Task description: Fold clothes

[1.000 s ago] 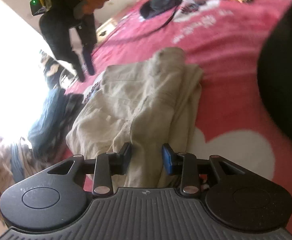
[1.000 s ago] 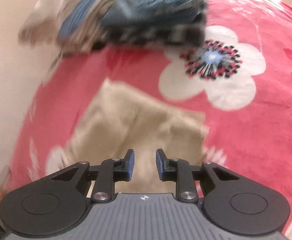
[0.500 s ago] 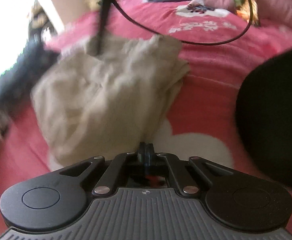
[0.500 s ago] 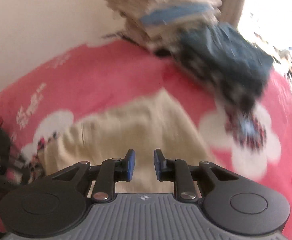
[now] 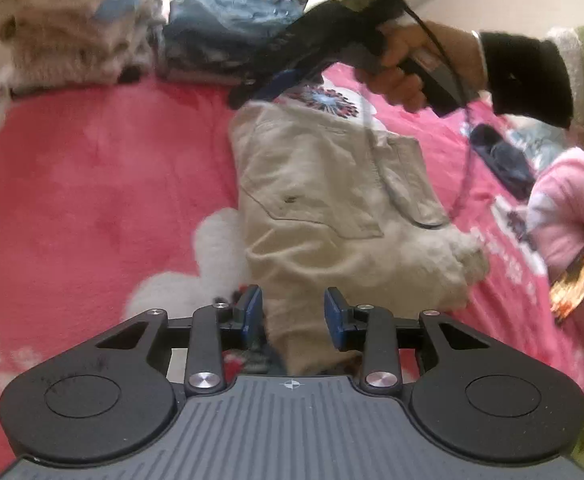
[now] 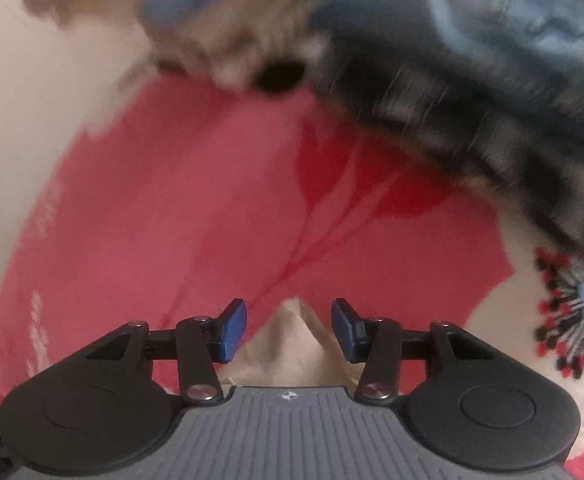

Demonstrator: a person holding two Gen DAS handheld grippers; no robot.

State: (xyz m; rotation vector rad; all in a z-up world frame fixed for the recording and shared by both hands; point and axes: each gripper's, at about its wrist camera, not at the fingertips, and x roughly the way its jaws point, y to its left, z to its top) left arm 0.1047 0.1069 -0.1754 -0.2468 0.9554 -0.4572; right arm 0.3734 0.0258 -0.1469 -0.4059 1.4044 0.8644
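Note:
Beige trousers (image 5: 332,208) lie folded on a pink flowered blanket (image 5: 92,184). My left gripper (image 5: 293,316) is over their near end; its jaws are opening, with the beige cloth between the blue pads and no grip showing. A hand (image 5: 404,64) holds my right gripper (image 5: 258,90) down at the trousers' far end. In the right wrist view the right gripper (image 6: 289,326) is low over the blanket. Its jaws are opening too, and a beige corner (image 6: 292,344) pokes up between the pads without touching them.
A pile of clothes sits at the blanket's far edge: fluffy pale garments (image 5: 64,24) and blue denim (image 5: 220,36), with the denim (image 6: 492,60) blurred just beyond the right gripper. To the right lie a pink garment (image 5: 572,216), a dark object (image 5: 504,160) and a cable.
The left gripper shut half a second ago and now stands apart again, rolled round to the trousers' other end. The right gripper dropped to the far corner and its jaws widened.

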